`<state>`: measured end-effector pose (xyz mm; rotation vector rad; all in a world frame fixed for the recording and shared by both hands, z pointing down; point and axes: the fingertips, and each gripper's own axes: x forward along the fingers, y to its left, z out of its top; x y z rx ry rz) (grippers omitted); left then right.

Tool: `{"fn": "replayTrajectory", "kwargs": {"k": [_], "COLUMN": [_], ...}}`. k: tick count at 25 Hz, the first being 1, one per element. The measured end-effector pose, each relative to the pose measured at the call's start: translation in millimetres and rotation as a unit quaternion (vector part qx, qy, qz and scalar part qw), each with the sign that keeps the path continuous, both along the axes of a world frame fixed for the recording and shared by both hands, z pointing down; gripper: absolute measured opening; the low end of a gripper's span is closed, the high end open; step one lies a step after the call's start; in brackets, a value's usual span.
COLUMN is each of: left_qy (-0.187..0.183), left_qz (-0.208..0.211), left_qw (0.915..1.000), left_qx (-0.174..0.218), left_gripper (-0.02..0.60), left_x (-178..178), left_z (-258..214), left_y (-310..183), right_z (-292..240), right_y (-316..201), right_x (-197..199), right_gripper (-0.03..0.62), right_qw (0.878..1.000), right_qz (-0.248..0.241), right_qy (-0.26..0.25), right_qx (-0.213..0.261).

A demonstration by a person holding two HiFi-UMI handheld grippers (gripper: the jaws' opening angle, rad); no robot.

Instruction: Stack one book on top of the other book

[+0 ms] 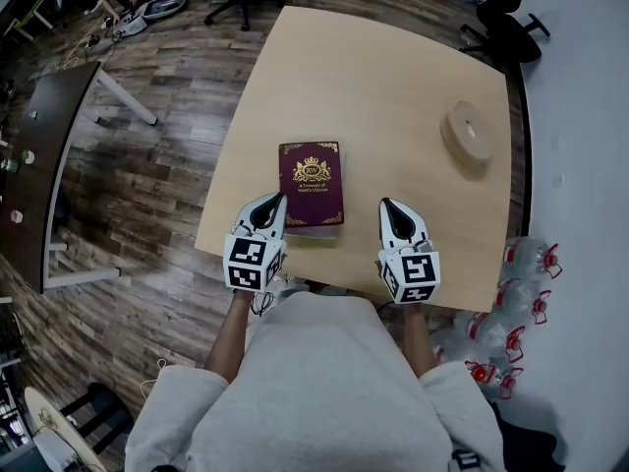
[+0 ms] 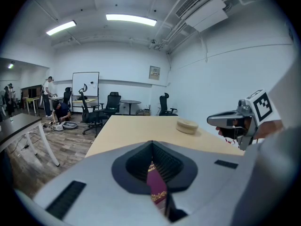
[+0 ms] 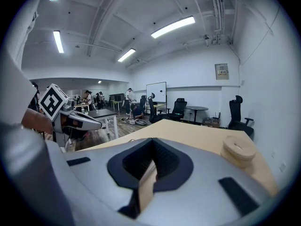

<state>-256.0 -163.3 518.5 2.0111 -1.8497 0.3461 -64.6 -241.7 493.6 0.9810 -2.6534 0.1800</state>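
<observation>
A maroon book [image 1: 312,183] with a gold crest lies on the pale wooden table [image 1: 383,77], near its front edge. A pale band shows under the book's near end; whether a second book lies beneath I cannot tell. My left gripper [image 1: 280,200] is shut and empty, its tip just beside the book's near left corner. My right gripper [image 1: 385,205] is shut and empty too, a short way right of the book over bare table. In the left gripper view the book [image 2: 158,186] shows below the closed jaws, with the right gripper [image 2: 221,120] off to the side.
A round wooden disc [image 1: 468,132] sits at the table's far right and also shows in the right gripper view as a disc [image 3: 238,149]. Several water bottles [image 1: 521,293] with red caps stand on the floor at right. A dark desk [image 1: 44,155] is at left, with office chairs beyond.
</observation>
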Motion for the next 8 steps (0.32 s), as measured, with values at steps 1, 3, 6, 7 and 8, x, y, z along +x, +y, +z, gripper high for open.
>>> {"fn": "replayTrajectory", "kwargs": {"k": [1, 3, 6, 7, 8], "left_qy": [0.0, 0.0, 0.0, 0.001, 0.001], "left_qz": [0.0, 0.0, 0.001, 0.001, 0.001], "left_qw": [1.0, 1.0, 1.0, 1.0, 1.0], "left_qx": [0.0, 0.0, -0.002, -0.002, -0.003], "left_gripper": [0.009, 0.009, 0.009, 0.009, 0.009], "left_x": [0.4, 1.3, 2.6, 2.9, 3.1], "left_z": [0.1, 0.0, 0.8, 1.0, 1.2], "left_y": [-0.2, -0.2, 1.0, 1.5, 1.9], "right_z": [0.4, 0.9, 1.6, 1.7, 1.8], "right_y": [-0.1, -0.1, 1.2, 1.7, 2.2], "right_x": [0.0, 0.1, 0.5, 0.5, 0.5], "right_gripper": [0.003, 0.003, 0.003, 0.003, 0.003], "right_qw": [1.0, 1.0, 1.0, 1.0, 1.0], "right_qz": [0.0, -0.001, -0.002, -0.002, -0.002], "right_qy": [0.0, 0.0, 0.001, 0.002, 0.002], "right_qx": [0.0, 0.0, -0.001, -0.001, -0.001]}}
